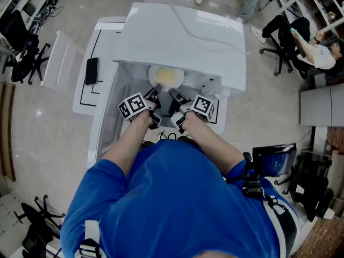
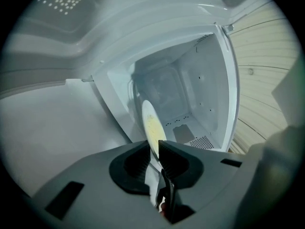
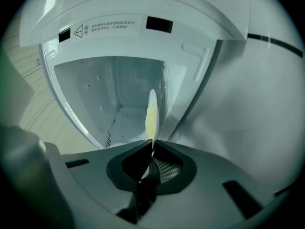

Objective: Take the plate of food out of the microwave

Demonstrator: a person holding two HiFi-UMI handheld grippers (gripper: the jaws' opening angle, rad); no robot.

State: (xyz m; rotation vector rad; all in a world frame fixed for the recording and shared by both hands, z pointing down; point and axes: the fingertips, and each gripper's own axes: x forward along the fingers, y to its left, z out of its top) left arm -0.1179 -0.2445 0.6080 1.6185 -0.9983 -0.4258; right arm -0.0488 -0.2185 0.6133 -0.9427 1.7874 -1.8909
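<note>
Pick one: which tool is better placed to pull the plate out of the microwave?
Left, marginally. Both clamp the plate by its rim, but the left tool seats it deeper; the right tool pinches only the edge.

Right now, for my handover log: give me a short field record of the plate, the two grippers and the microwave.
microwave: white, door open
plate: holds yellow food, at the microwave's open front
left gripper: shut on the plate's rim
right gripper: shut on the plate's rim
</note>
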